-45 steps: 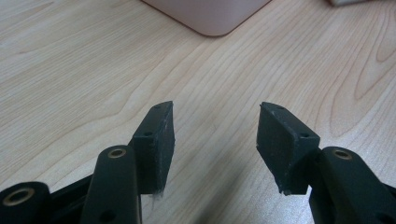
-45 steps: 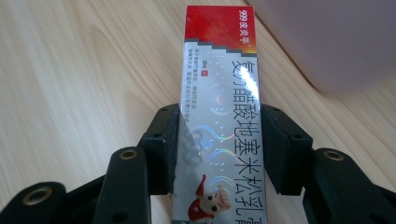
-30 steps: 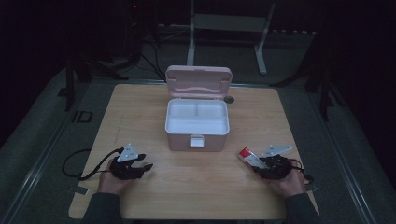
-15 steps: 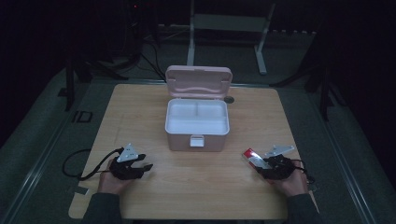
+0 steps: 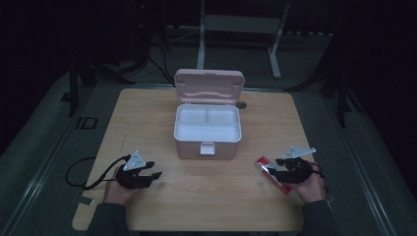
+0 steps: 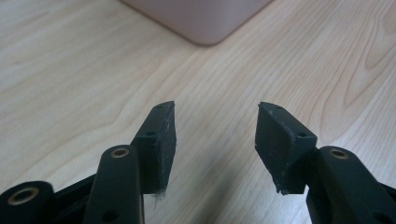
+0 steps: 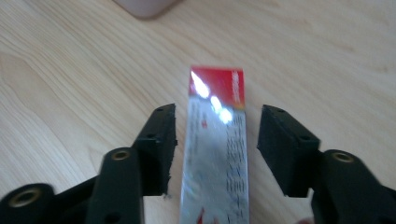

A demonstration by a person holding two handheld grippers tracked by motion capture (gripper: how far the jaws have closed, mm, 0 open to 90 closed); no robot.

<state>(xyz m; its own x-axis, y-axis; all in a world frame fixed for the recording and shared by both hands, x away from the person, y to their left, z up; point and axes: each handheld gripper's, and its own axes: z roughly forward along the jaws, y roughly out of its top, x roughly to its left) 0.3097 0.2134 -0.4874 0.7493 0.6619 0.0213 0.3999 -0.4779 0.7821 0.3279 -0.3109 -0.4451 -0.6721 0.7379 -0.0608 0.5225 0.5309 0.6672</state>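
A pink box (image 5: 207, 132) stands open at the table's middle, its lid (image 5: 209, 86) tipped back and its white inside bare. A flat red and silver packet (image 5: 263, 163) lies on the wood at the front right. My right gripper (image 5: 272, 167) is open and straddles it. In the right gripper view the packet (image 7: 217, 140) runs between the jaws with a gap on each side of my right gripper (image 7: 216, 119). My left gripper (image 5: 153, 169) rests at the front left, open. In the left gripper view my left gripper (image 6: 215, 116) has bare wood between its jaws.
A corner of the pink box (image 6: 201, 18) lies ahead of the left jaws, and another corner of the pink box (image 7: 144, 5) lies ahead of the right jaws. A cable (image 5: 78, 172) loops off the table's left front edge. The wooden table (image 5: 147, 113) is ringed by dark floor and stands.
The right hand has shifted only slightly over the packet. The left gripper, the pink box and the packet have stayed put.
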